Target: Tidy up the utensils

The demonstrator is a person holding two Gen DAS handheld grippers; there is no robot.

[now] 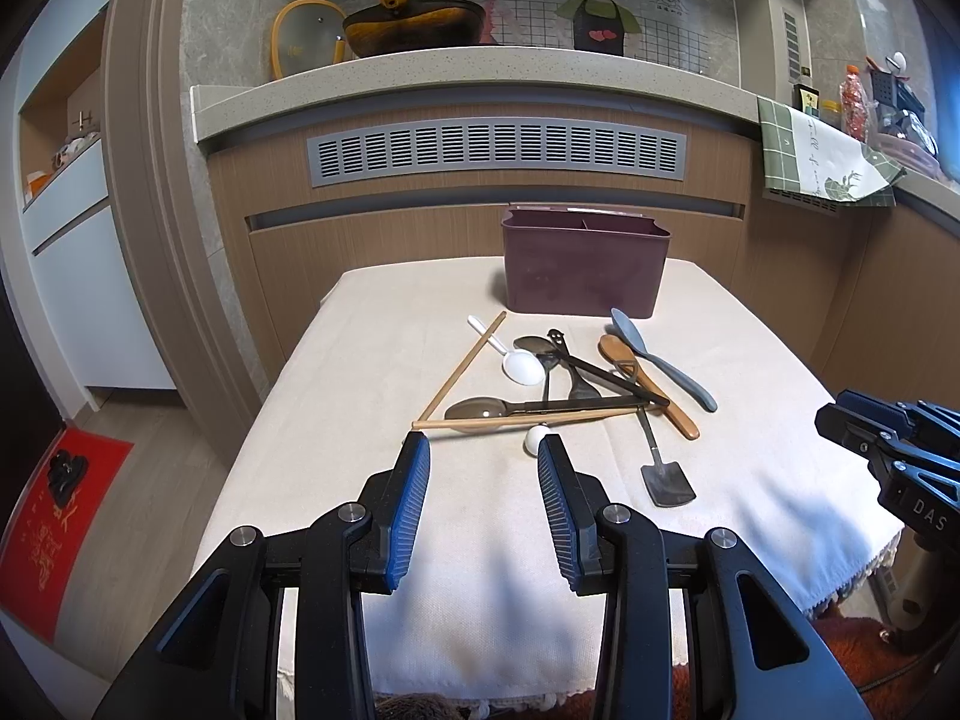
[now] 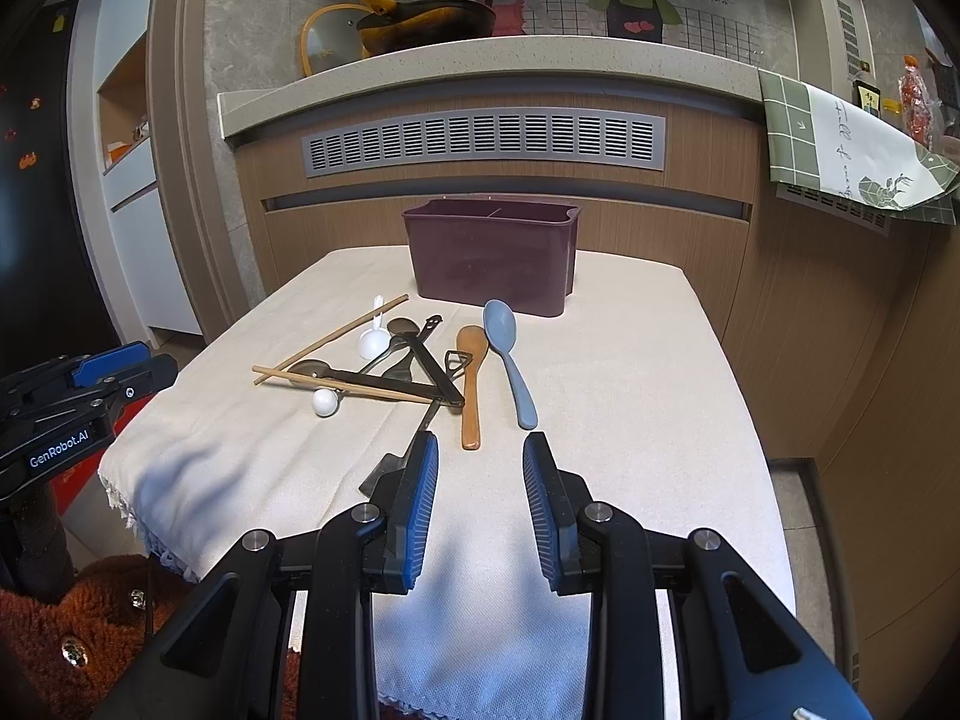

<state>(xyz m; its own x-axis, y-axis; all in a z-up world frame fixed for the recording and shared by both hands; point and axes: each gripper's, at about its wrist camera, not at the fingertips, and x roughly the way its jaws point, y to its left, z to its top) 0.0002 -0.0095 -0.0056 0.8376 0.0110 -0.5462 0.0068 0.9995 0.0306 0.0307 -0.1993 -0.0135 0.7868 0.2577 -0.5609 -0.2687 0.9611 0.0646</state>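
A pile of utensils lies on the cloth-covered table [image 1: 372, 360]: two wooden chopsticks [image 1: 462, 363], a white spoon [image 1: 521, 367], dark metal spoons [image 1: 480, 407], a wooden spoon [image 2: 471, 384], a grey-blue spoon [image 2: 507, 354], a small dark spatula [image 1: 667, 483] and a white ball-ended piece [image 2: 325, 402]. A maroon divided utensil holder [image 1: 585, 267] stands behind them. My left gripper [image 1: 483, 450] is open and empty, just short of the pile. My right gripper [image 2: 480, 450] is open and empty, near the wooden spoon's handle end.
The table [image 2: 660, 420] stands against a wooden counter front with a grey vent [image 1: 498, 153]. A pan [image 1: 414, 30] sits on the counter above. A green checked cloth [image 2: 852, 150] hangs at right. A red mat [image 1: 54, 516] lies on the floor at left.
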